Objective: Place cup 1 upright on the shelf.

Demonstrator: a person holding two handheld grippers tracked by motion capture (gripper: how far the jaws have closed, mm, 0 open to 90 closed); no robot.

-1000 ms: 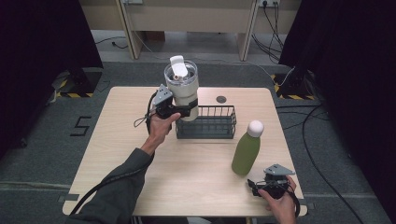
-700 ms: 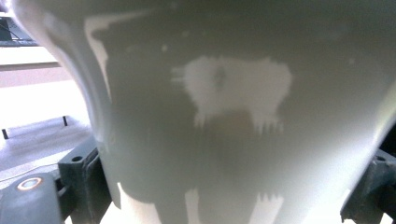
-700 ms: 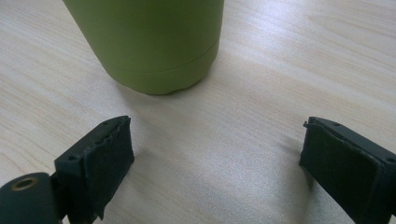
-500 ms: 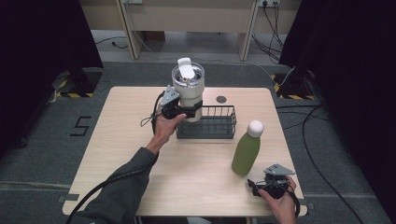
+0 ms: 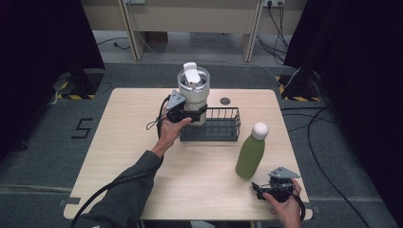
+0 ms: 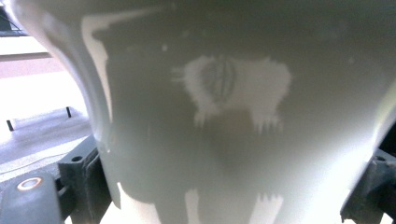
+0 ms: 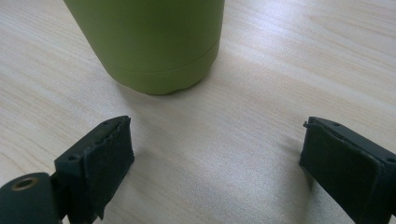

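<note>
Tumbler, a pale insulated cup with a clear lid and a white flip tab, is what we have in hand: our left tool is clamped on its lower body, and in the left gripper view the cup wall sits between both black jaws. It stands at the left end of the black wire basket, toward the far side of the bench; whether its base is inside the basket or still above it, we cannot tell. We judge this to be the placing step, cup into basket. Our right tool rests near the front right edge, jaws spread wide with nothing between them, just beside the green bottle, which stands upright. Next we would need the cup seated level before releasing, then likely the bottle.
</note>
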